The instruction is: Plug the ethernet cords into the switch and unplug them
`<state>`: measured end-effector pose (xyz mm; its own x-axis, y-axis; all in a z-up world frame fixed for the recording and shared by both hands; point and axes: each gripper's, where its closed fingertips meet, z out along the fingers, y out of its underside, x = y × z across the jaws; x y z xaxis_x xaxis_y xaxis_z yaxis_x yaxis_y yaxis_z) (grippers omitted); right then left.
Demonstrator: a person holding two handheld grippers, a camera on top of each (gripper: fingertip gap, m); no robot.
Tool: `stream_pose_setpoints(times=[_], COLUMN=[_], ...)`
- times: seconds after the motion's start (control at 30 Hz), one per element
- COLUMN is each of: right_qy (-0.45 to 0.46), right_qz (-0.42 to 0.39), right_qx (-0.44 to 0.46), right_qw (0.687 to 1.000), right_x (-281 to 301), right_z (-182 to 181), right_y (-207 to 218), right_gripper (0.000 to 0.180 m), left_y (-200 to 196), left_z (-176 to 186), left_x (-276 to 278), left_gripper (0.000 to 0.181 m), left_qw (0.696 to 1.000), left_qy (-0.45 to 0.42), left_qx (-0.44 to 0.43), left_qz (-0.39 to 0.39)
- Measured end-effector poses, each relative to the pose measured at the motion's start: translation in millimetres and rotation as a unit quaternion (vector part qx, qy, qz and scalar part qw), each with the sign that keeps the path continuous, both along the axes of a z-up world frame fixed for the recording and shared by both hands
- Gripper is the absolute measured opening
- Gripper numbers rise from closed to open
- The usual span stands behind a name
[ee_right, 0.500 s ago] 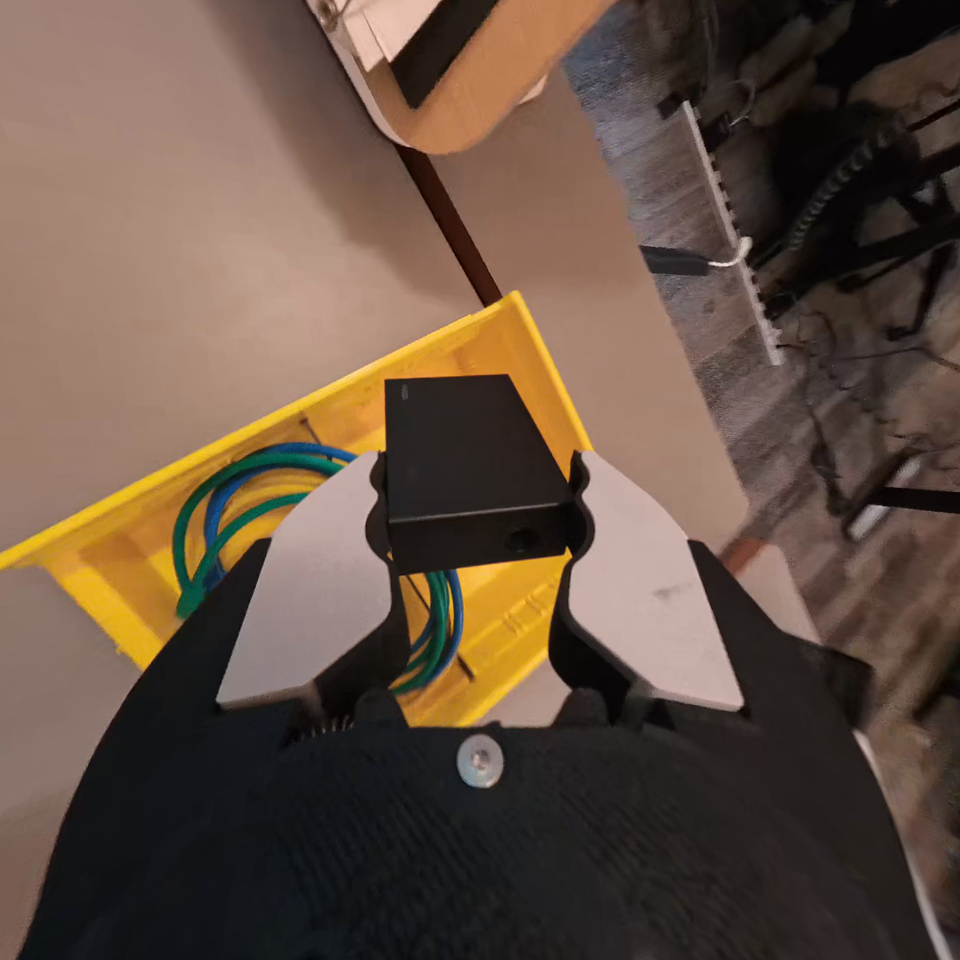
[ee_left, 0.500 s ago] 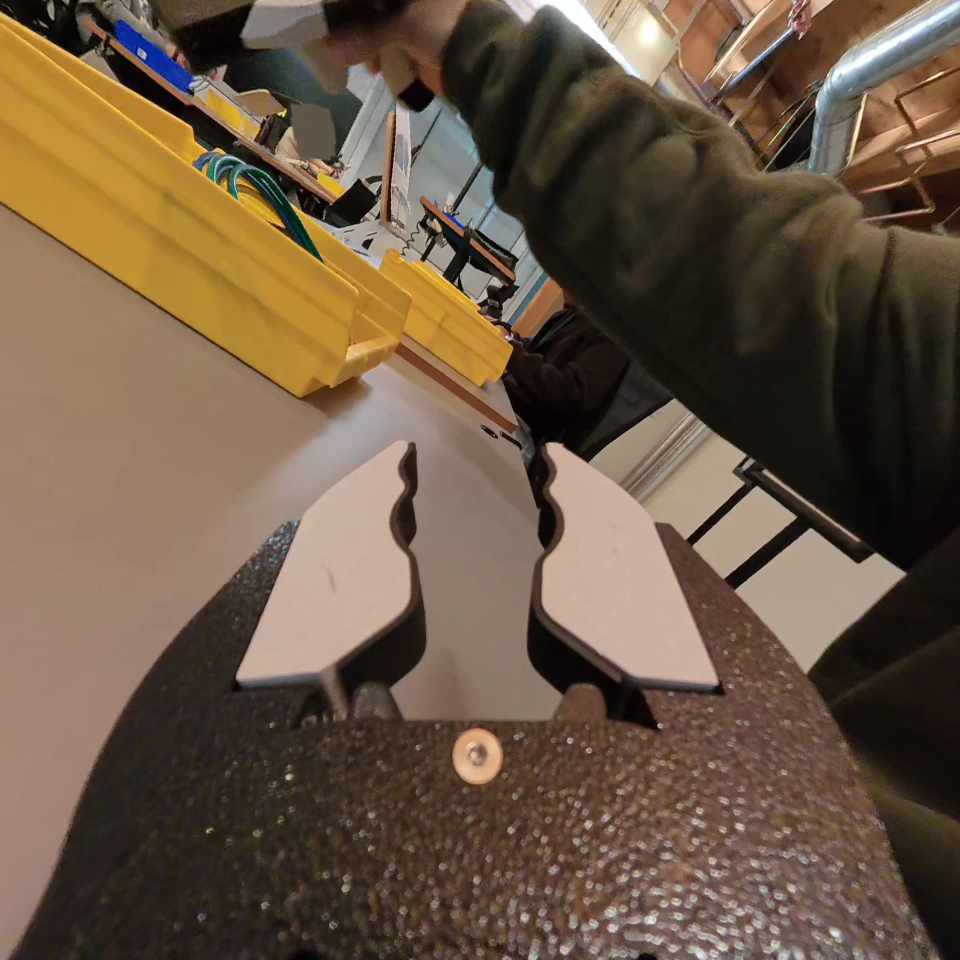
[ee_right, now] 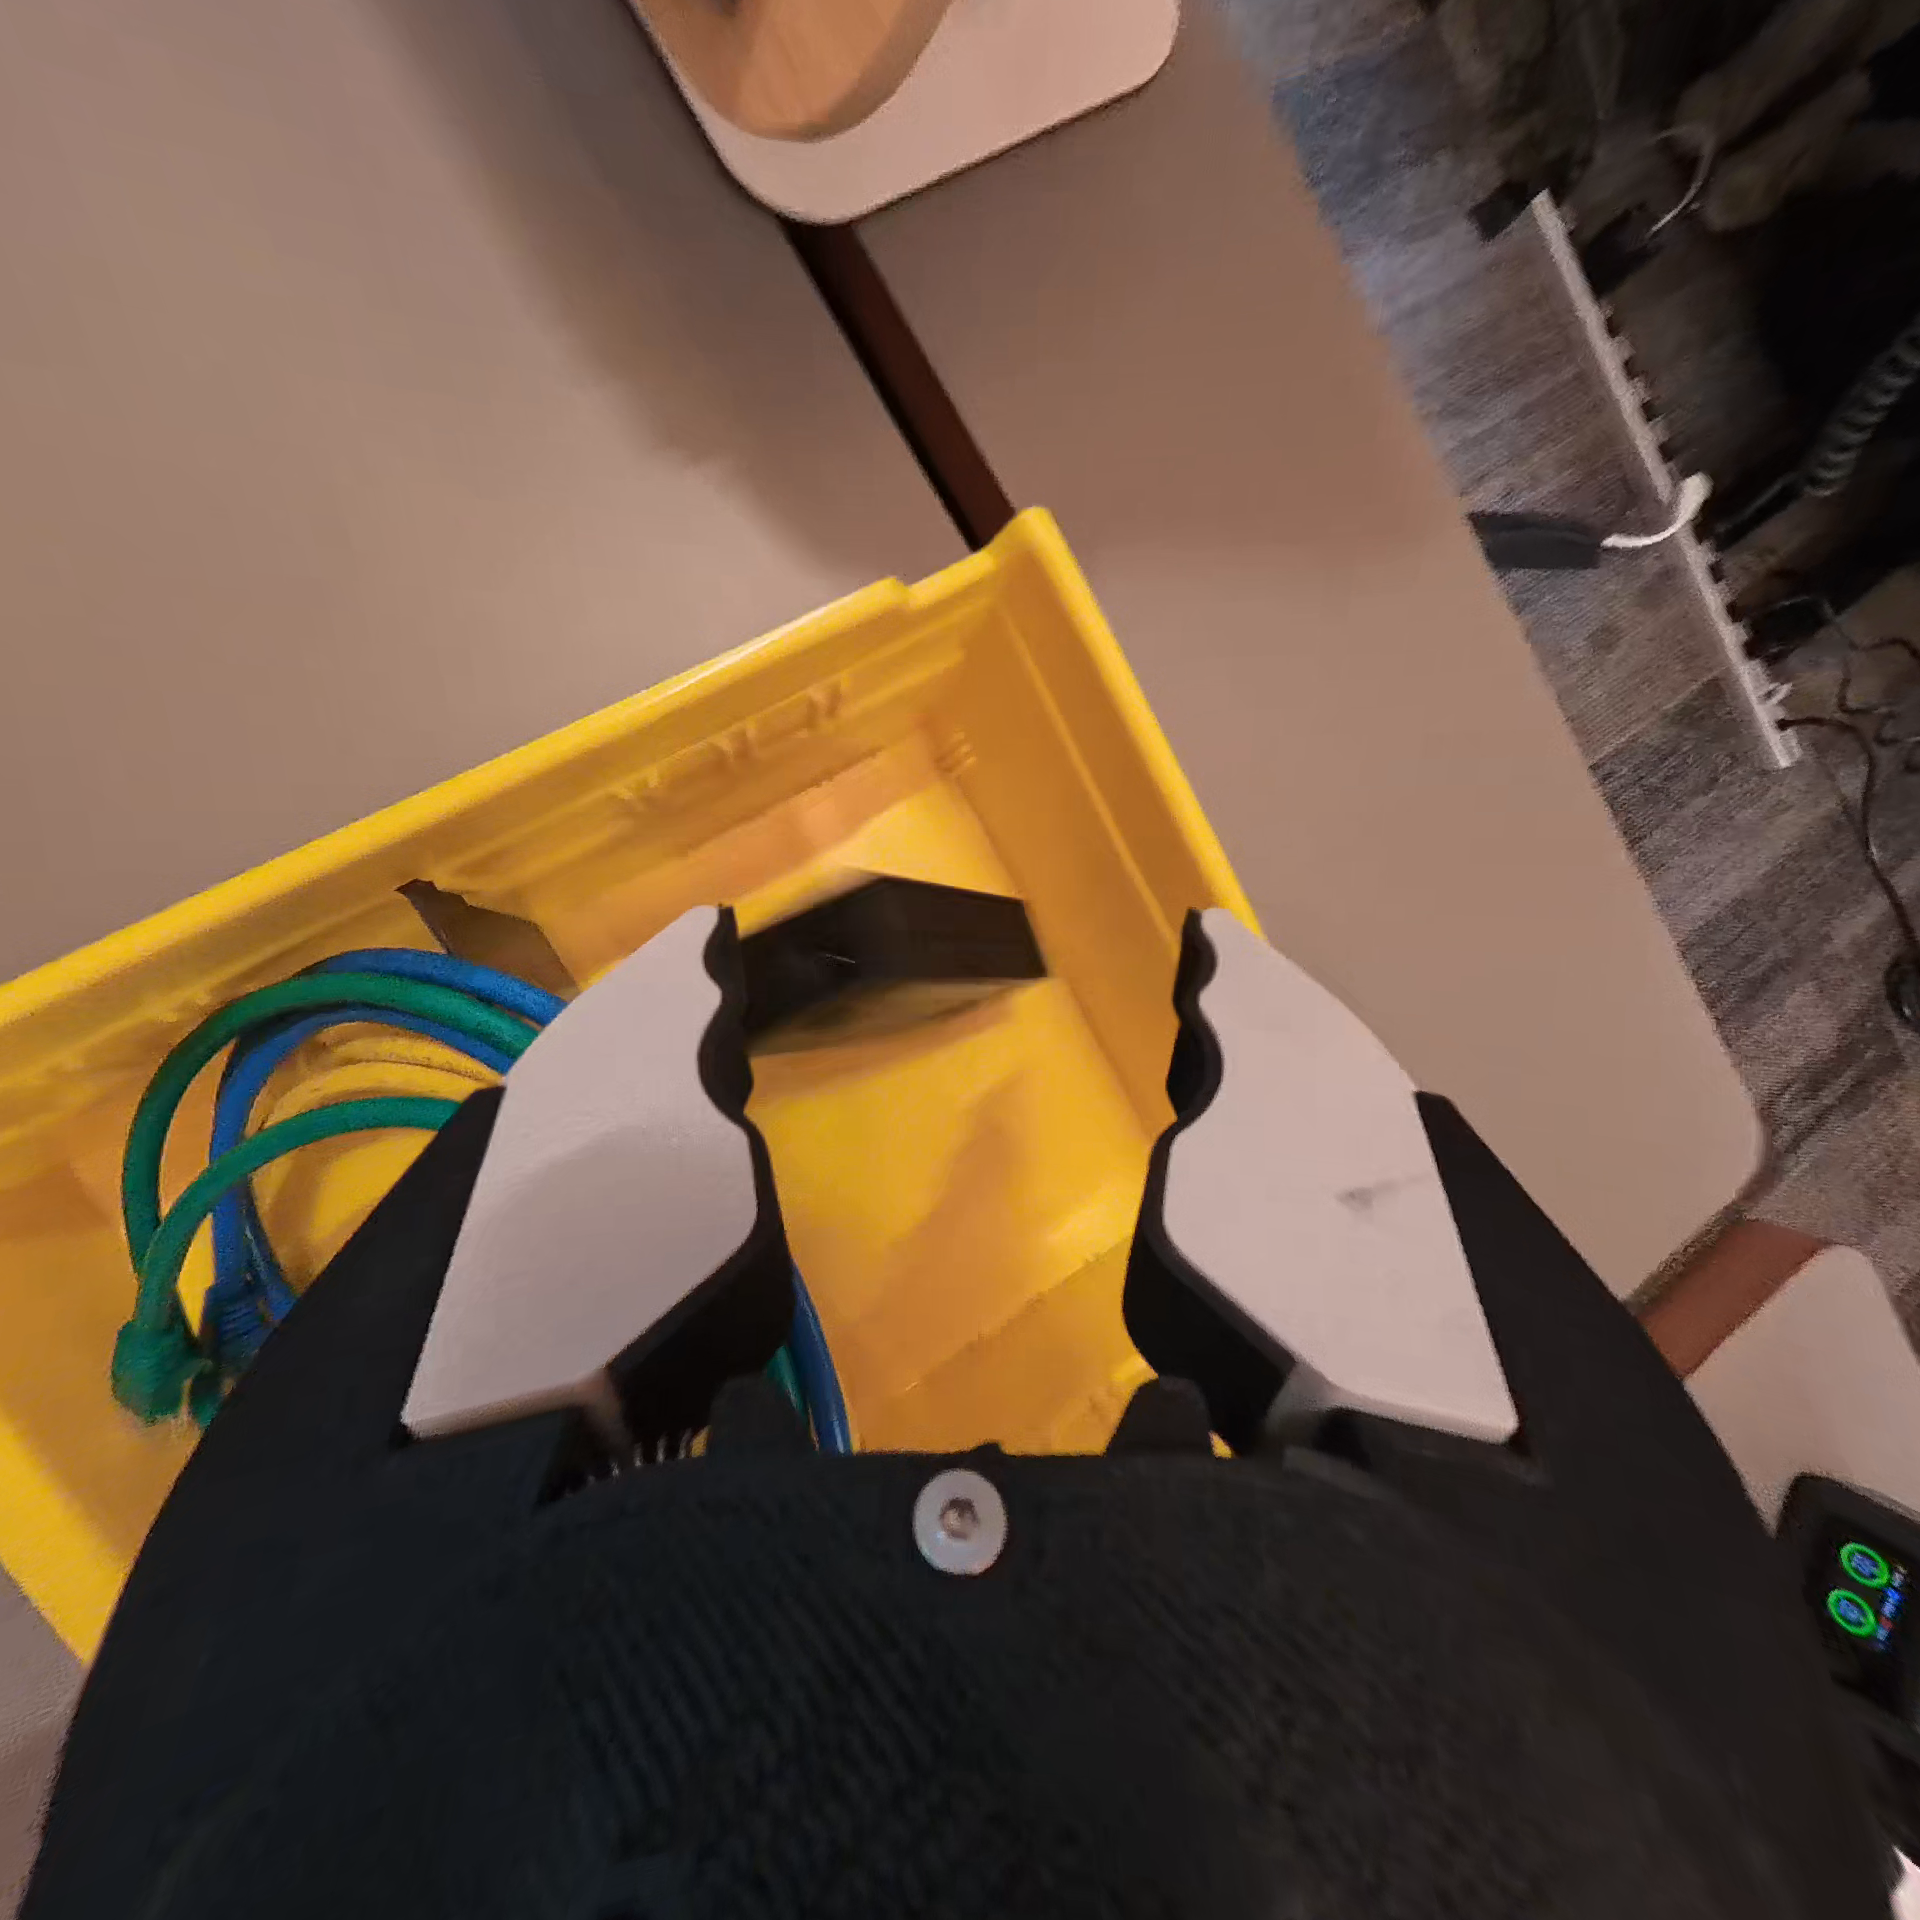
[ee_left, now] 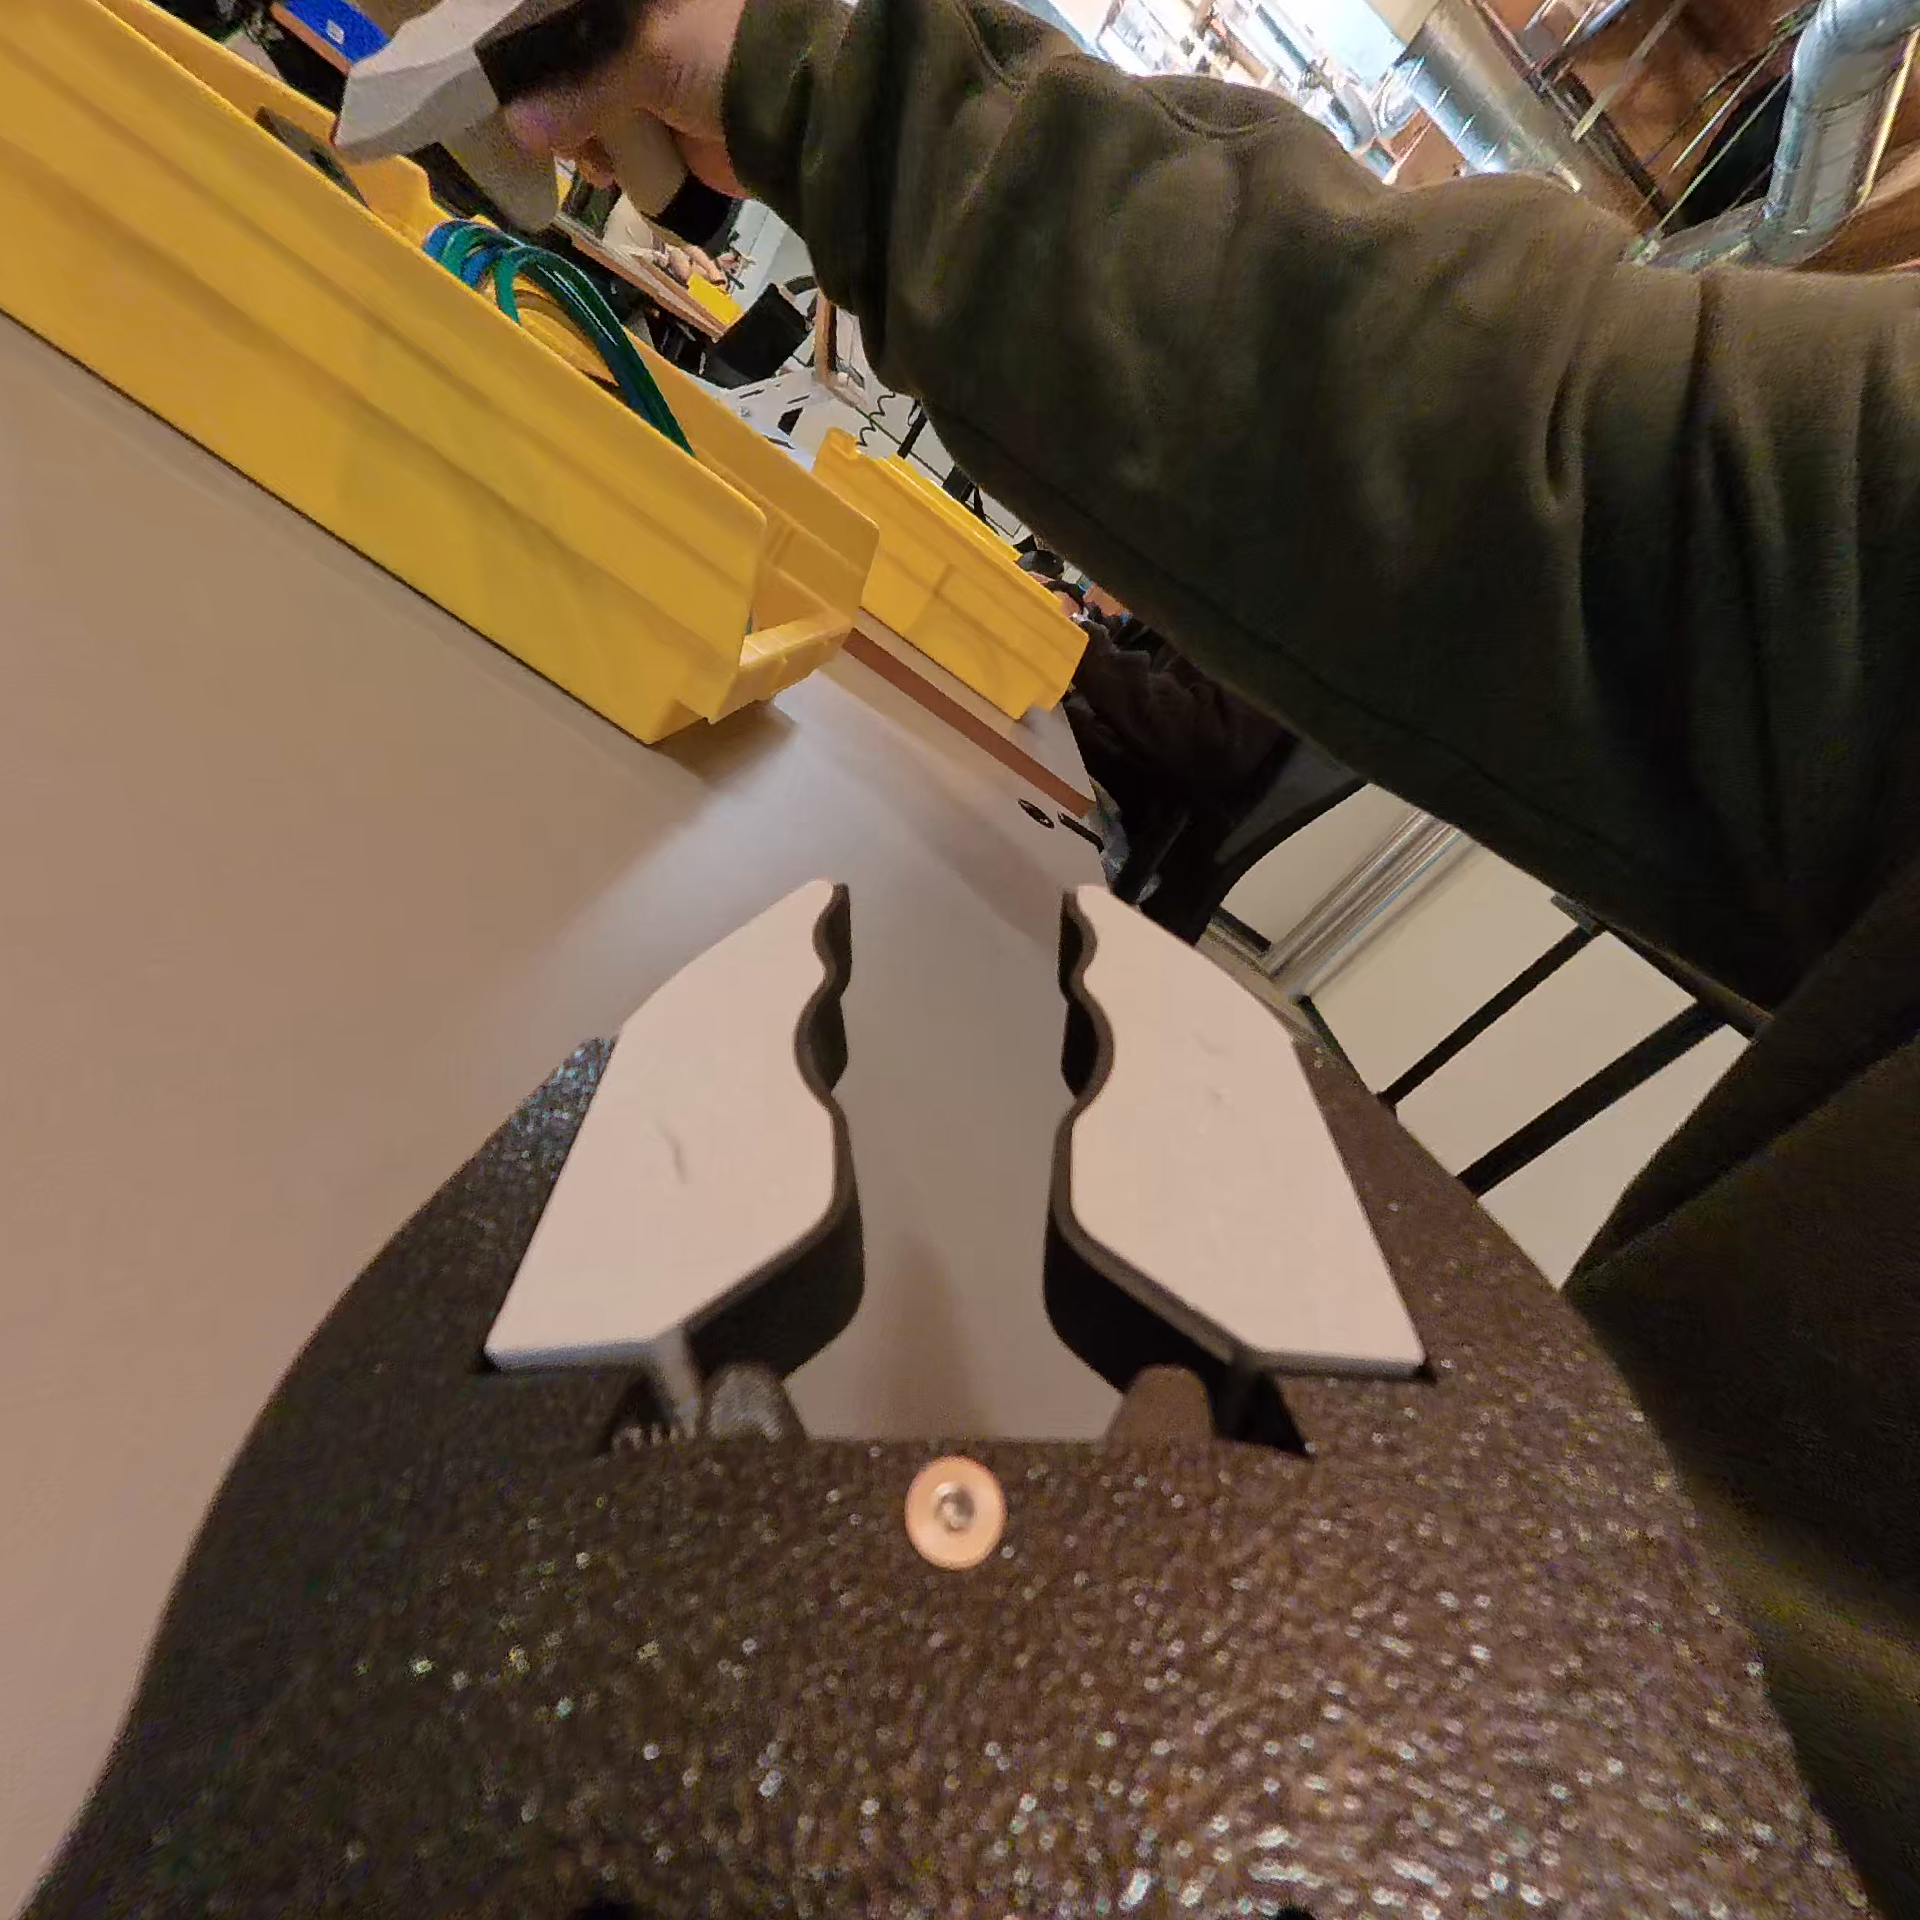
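My right gripper (ee_right: 956, 935) is open and empty, hovering above a yellow bin (ee_right: 727, 748). A black switch (ee_right: 894, 961) lies in the bin below the fingertips, blurred, its far end near the bin's wall. Coiled blue and green ethernet cords (ee_right: 312, 1029) lie in the bin's left part. My left gripper (ee_left: 954, 904) is open and empty, low over the beige table (ee_left: 260, 831). In the left wrist view the bin (ee_left: 416, 416) stands at the far left with the cords (ee_left: 520, 270) showing over its rim, and the right gripper's fingers (ee_left: 436, 94) hang above it.
A person's dark green sleeve (ee_left: 1351, 416) crosses the left wrist view from the right. A second yellow bin (ee_left: 956, 592) stands farther back. The table's edge (ee_right: 1558, 831) runs to the right of the bin, with floor and cables beyond. A small device with green lights (ee_right: 1860, 1590) is at the lower right.
My right gripper has opened and let go of the black switch, which now lies down in the yellow bin. The left gripper stays open in about the same place.
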<state>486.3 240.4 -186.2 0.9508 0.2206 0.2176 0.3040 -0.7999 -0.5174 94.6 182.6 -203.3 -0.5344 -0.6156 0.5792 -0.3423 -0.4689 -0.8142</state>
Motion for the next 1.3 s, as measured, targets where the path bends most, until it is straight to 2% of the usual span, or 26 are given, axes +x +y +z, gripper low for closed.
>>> stream_pose_setpoints(times=[0.1,0.17,0.3,0.4,0.5,0.6,0.67,0.7,0.73,0.77,0.9,0.93,1.07,1.3], right_qy=[0.004,-0.037,-0.105,-0.085,-0.041,0.012,0.009,0.007,0.008,0.009,0.014,0.001,-0.017,-0.023], right_qz=[-0.014,-0.044,-0.138,-0.174,-0.258,-0.318,-0.352,-0.371,-0.386,-0.399,-0.416,-0.425,-0.425,-0.414], right_qx=[0.047,0.080,0.154,0.193,0.248,0.270,0.252,0.240,0.230,0.225,0.201,0.199,0.192,0.193], right_qw=[0.999,0.995,0.973,0.962,0.933,0.909,0.902,0.897,0.893,0.889,0.887,0.883,0.884,0.889], right_x=[1,3,-26,-92,-145,-181,-189,-190,-191,-191,-193,-189,-186,-188], right_z=[26,48,71,52,26,0,-18,-27,-35,-41,-52,-52,-47,-42], right_y=[-14,-33,-105,-167,-216,-245,-261,-269,-276,-280,-293,-298,-303,-299], right_gripper=[0.078,0.079,0.074,0.072,0.068,0.071,0.078,0.081,0.084,0.085,0.094,0.094,0.095,0.095], left_y=[-1,0,-3,-7,-21,-27,-23,-25,-29,-30,-21,-20,-17,-23], left_z=[-2,-2,0,9,21,23,21,18,16,14,4,4,0,-11], left_x=[4,9,35,70,116,167,199,211,221,229,250,254,263,268], left_gripper=[0.038,0.038,0.041,0.050,0.058,0.063,0.065,0.061,0.049,0.046,0.046,0.054,0.061,0.058], left_qw=[1.000,1.000,0.994,0.985,0.977,0.948,0.919,0.909,0.904,0.901,0.875,0.871,0.843,0.812], left_qy=[0.006,0.004,0.010,0.041,0.074,0.111,0.139,0.152,0.164,0.178,0.232,0.233,0.260,0.310], left_qx=[0.008,0.023,0.092,0.123,0.166,0.267,0.329,0.349,0.361,0.364,0.393,0.401,0.437,0.460], left_qz=[0.006,0.020,0.066,0.110,0.110,0.136,0.169,0.166,0.158,0.155,0.163,0.164,0.176,0.180])
